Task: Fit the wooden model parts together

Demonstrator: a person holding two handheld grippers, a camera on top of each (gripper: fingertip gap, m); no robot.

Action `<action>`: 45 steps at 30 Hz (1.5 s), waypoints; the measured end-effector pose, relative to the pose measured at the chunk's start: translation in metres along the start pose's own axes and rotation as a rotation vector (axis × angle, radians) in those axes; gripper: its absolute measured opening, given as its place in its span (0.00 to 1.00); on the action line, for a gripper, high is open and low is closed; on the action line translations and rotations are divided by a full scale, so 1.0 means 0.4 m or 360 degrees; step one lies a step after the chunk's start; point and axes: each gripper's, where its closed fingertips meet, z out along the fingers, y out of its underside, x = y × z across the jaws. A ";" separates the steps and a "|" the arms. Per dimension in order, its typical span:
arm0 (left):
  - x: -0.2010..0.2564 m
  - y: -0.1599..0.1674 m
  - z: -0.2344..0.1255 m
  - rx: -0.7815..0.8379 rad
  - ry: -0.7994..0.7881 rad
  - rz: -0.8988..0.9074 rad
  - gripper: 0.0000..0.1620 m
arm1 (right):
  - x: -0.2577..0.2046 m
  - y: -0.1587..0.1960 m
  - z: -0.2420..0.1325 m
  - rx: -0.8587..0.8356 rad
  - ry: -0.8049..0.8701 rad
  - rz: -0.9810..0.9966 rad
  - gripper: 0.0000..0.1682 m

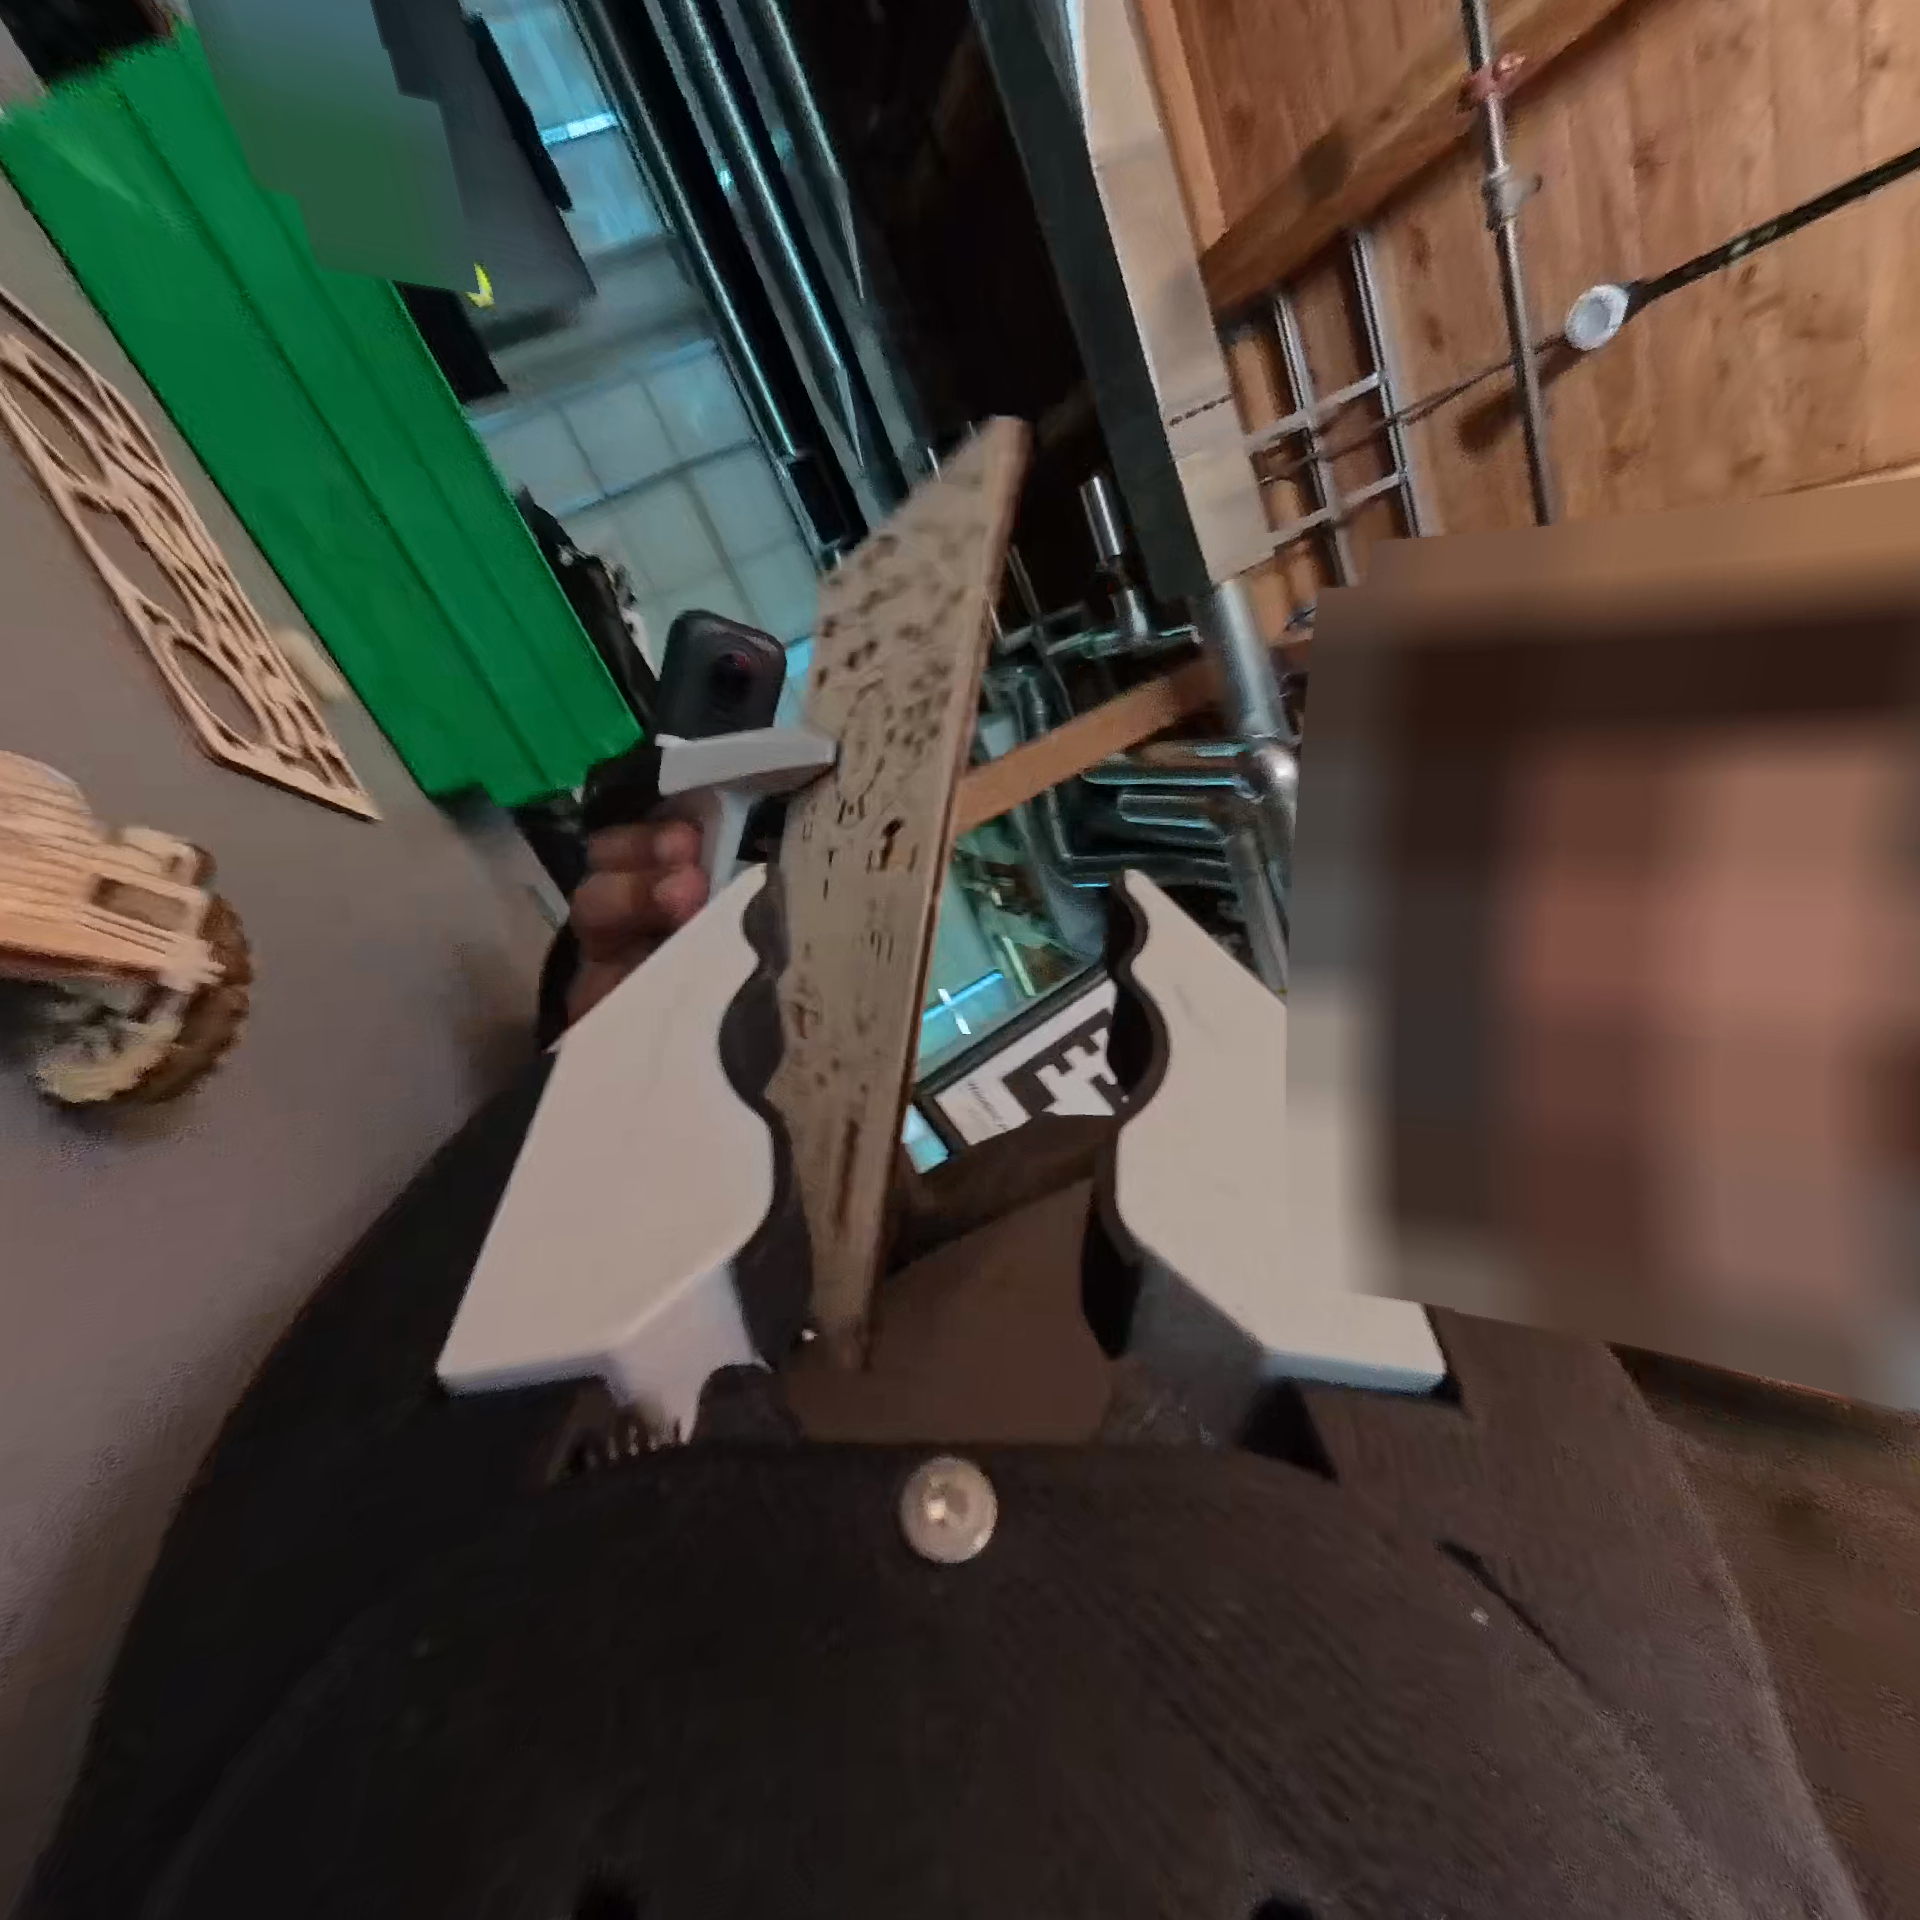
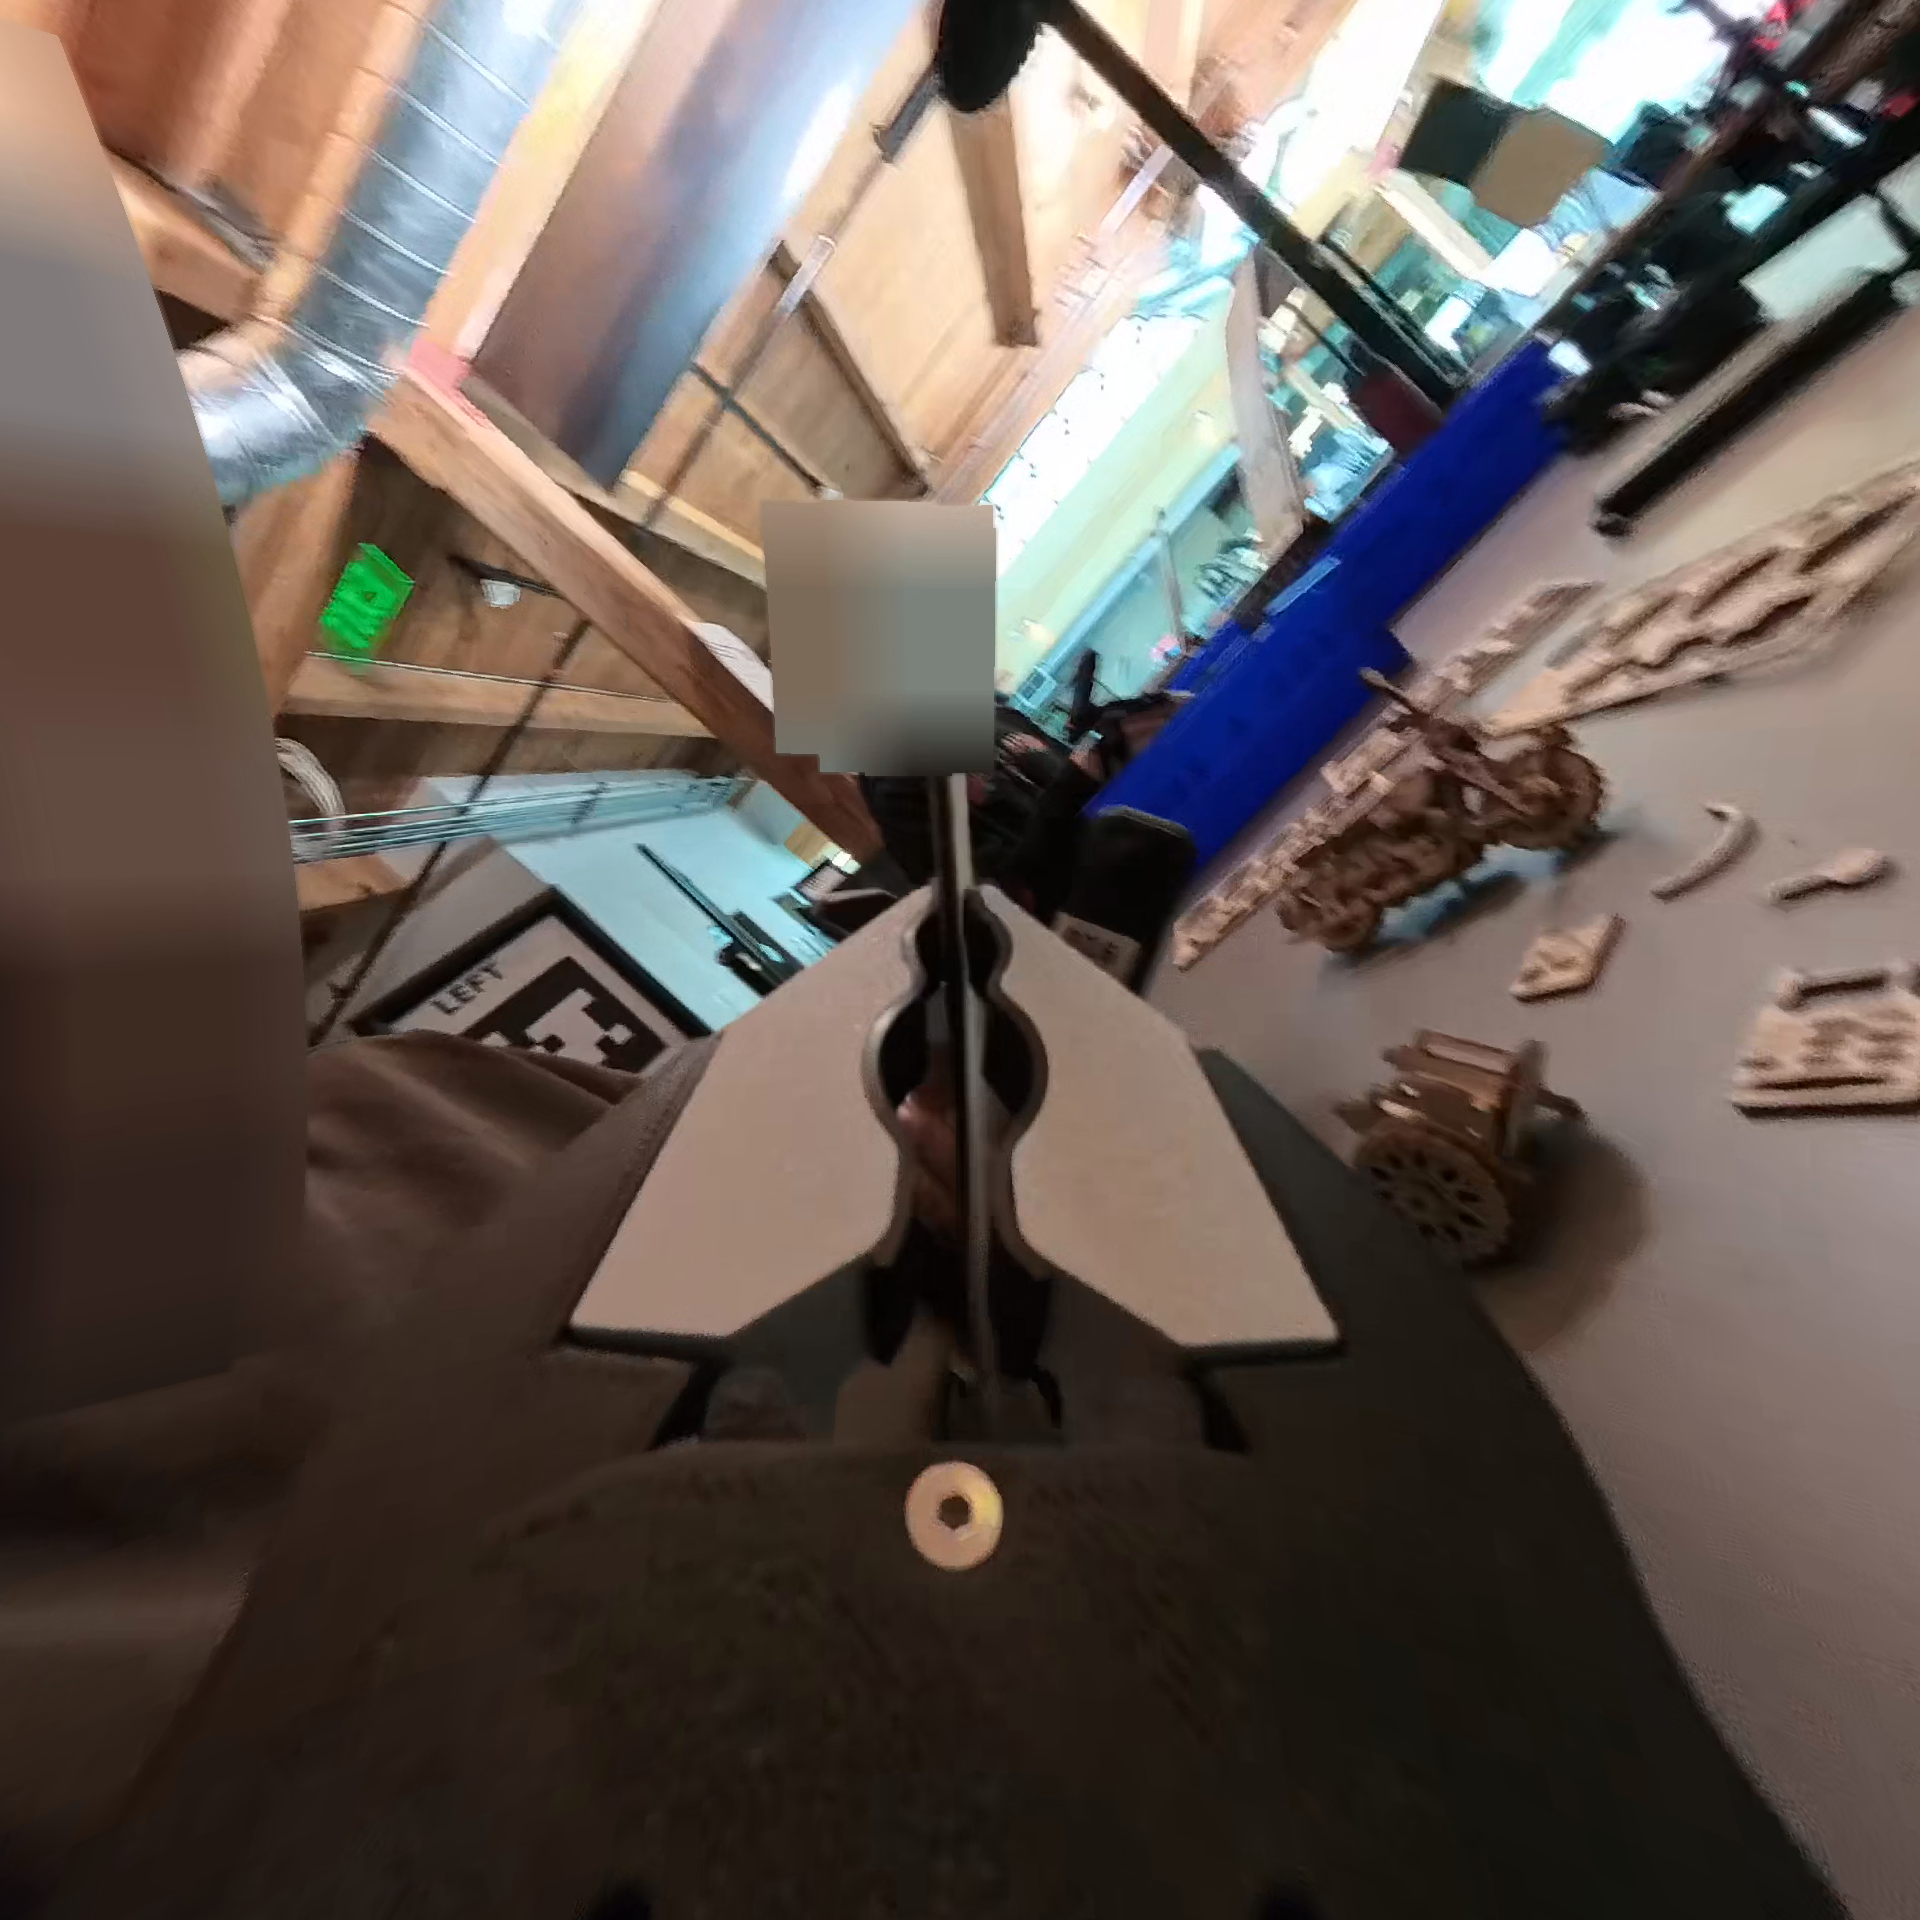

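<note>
Flat laser-cut plywood parts sheet [image 1: 894, 831] is raised off the table, running toward 12 o'clock. Right gripper [image 2: 961, 925] pinches its edge; left gripper [image 1: 935, 904] gapes wide around it, no grip. Risk: thin sheet twists or snaps on one-sided hold.

Grey tabletop [image 2: 1714, 1455]: wooden models [image 2: 1455, 1153], loose cut parts [image 2: 1569, 956], sheets [image 1: 156, 540].

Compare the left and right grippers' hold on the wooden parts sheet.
The left gripper is open, its fingers wide apart, the wooden parts sheet leaning against one; the right gripper is shut on the sheet. The left gripper's view shows the sheet's cut face; the right gripper's shows it edge-on. Both have pale fingers with dark scalloped pads.
</note>
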 end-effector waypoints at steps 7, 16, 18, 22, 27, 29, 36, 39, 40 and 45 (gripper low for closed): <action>-0.064 0.013 -0.022 -0.0206 -0.0350 0.0526 0.29 | 0.049 0.052 0.017 -0.0141 0.0124 0.0185 0.00; -0.105 0.012 -0.034 -0.0243 -0.0533 0.0683 0.00 | 0.070 0.076 0.021 -0.0194 0.0195 0.0202 0.01; -0.106 0.013 -0.033 -0.0243 -0.0516 0.0637 0.00 | 0.073 0.076 0.019 -0.0202 0.0209 0.0170 0.01; -0.102 0.011 -0.031 -0.0218 -0.0455 0.0541 0.00 | 0.072 0.063 0.014 -0.0162 0.0191 0.0178 0.02; -0.097 0.004 -0.033 -0.0183 -0.0429 0.0497 0.00 | 0.074 0.050 0.008 -0.0124 0.0177 0.0201 0.04; -0.097 0.003 -0.033 -0.0183 -0.0427 0.0495 0.00 | 0.074 0.050 0.009 -0.0125 0.0173 0.0202 0.05; -0.093 0.002 -0.032 -0.0173 -0.0405 0.0470 0.00 | 0.066 0.050 0.010 -0.0140 0.0164 0.0165 0.01; -0.088 0.002 -0.032 -0.0163 -0.0390 0.0469 0.00 | 0.060 0.051 0.012 -0.0153 0.0167 0.0121 0.01; -0.088 0.001 -0.033 -0.0159 -0.0388 0.0470 0.00 | 0.059 0.051 0.013 -0.0158 0.0173 0.0105 0.01; -0.081 -0.001 -0.032 -0.0142 -0.0364 0.0469 0.00 | 0.050 0.052 0.015 -0.0178 0.0193 0.0010 0.00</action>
